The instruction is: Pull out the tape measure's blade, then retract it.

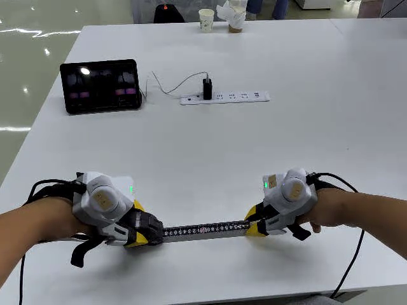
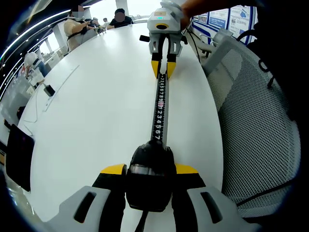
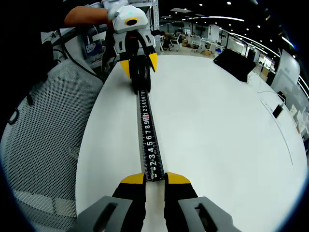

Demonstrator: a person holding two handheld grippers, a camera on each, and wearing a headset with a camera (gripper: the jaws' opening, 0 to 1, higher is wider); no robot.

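left hand-held gripper point(image 1: 145, 236) clamps tape measure point(image 2: 149, 176), right hand-held gripper point(image 1: 254, 228) pinches blade point(image 1: 203, 229); cup point(image 1: 236, 27) holds paper point(image 1: 229, 11).

The white desk point(image 1: 305, 127) carries a dark tablet point(image 1: 100, 86) at 10 o'clock. A white power strip point(image 1: 232, 97) lies at 12 o'clock, with a black plug point(image 1: 207, 88) in it and a thin white cable point(image 1: 172, 86) looping toward the tablet. Two paper cups point(image 1: 206, 20) stand at the far edge, near 12 o'clock.
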